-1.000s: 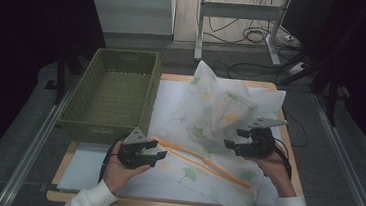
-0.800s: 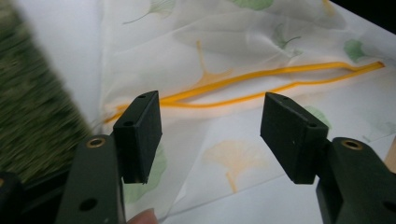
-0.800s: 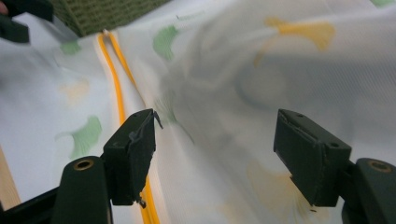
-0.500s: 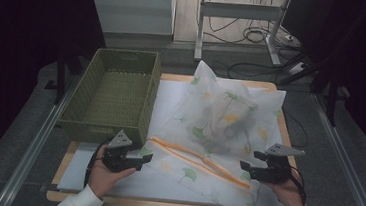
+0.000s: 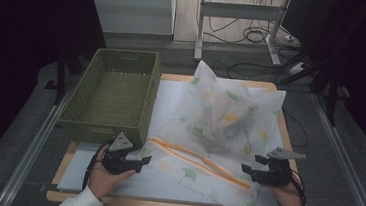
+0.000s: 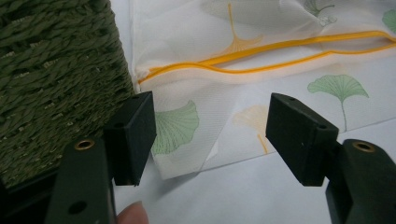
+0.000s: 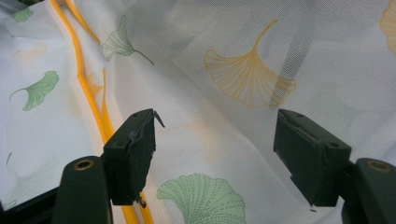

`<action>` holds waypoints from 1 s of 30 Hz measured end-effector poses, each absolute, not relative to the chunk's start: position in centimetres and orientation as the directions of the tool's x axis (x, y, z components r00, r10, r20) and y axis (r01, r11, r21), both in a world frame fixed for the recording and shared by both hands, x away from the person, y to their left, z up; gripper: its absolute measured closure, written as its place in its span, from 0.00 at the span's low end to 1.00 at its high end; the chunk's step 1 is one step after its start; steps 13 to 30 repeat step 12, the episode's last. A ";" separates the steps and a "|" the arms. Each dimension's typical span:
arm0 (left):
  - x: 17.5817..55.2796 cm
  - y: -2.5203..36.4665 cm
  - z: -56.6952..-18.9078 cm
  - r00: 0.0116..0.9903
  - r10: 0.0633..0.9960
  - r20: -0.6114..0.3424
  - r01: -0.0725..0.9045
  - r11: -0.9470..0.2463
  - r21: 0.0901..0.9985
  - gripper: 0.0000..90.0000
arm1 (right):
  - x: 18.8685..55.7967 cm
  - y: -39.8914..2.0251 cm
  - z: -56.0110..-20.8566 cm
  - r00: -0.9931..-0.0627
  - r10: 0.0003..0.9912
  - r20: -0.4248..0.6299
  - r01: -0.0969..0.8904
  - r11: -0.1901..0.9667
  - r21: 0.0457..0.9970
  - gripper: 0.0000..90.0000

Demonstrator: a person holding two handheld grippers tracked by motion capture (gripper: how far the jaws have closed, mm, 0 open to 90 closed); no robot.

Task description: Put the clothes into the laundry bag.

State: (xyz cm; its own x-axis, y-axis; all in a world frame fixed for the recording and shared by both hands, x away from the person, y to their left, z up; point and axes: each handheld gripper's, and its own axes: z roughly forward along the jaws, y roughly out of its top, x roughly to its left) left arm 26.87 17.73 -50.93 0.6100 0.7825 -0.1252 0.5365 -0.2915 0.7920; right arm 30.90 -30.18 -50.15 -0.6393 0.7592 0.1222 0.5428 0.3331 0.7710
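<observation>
Both hands have dropped back to the near worktop edge. Your left hand-held gripper point(image 5: 133, 160) has just been opening; jaws apart, nothing between them, at the mesh laundry bag's point(image 5: 218, 136) 8 o'clock corner. Right hand-held gripper point(image 5: 249, 171) apart at 4 o'clock. Bag released, lying flat, orange zipper point(image 5: 198, 162) unzipped. Green basket point(image 5: 116, 97) at 10 o'clock, empty.

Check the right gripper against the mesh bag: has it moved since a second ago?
Yes. The right gripper has come off the bulging middle of the mesh bag toward the table's near edge, beside the orange zipper's end.
</observation>
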 end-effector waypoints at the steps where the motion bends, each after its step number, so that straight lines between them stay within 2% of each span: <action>1: 26.9 17.8 -51.0 0.609 0.783 -0.130 0.541 -0.290 0.789 0.36 | 30.9 -30.2 -50.1 -0.637 0.761 0.126 0.545 0.328 0.771 0.33; 30: 27.0 17.8 -51.2 0.601 0.789 -0.128 0.552 -0.293 0.781 0.35 | 31.0 -30.0 -49.9 -0.641 0.757 0.127 0.540 0.326 0.776 0.33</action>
